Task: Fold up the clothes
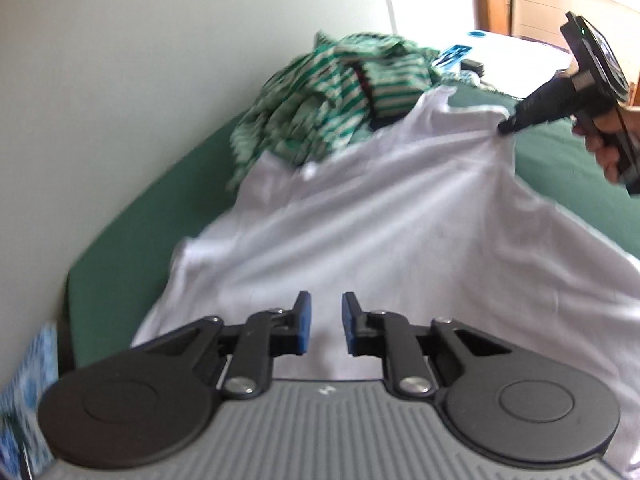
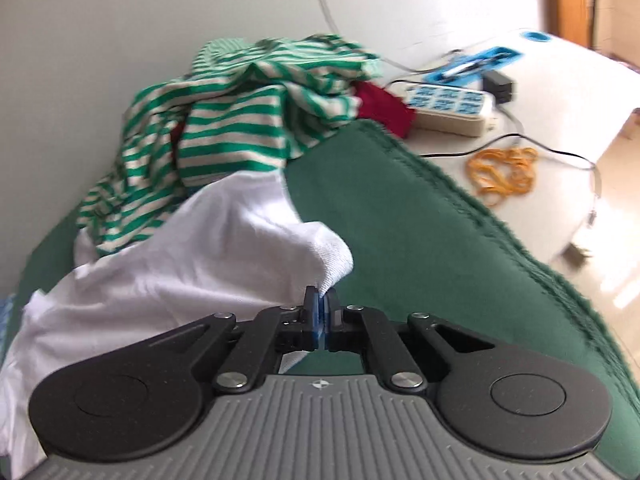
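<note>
On the green cloth (image 2: pixel 420 216) that is covering the work surface, a white garment (image 1: pixel 380 240) is lying spread out, reaching from the near edge toward the far side. The right gripper (image 2: pixel 322 312) is pinching a far right corner of this garment, with its jaws closed tight on a small fold of the fabric; in the left wrist view the cloth is drawing into tension lines that run toward this pinch, so I judge it is holding the corner in order to stretch or lift it for folding. The left gripper (image 1: pixel 326 324) is hovering over the near part of the garment with its jaws open a moderate gap and nothing between them, probably getting ready to take the near edge. Behind the white garment, at the far left, a pile of green striped clothes (image 2: pixel 224 128) is sitting crumpled against the pale wall (image 1: pixel 140 80), with something red (image 2: pixel 384 108) showing under it. To the right, beyond the cloth edge, a white table top is carrying a power strip (image 2: pixel 448 108), cables and orange rubber bands (image 2: pixel 504 172).
</note>
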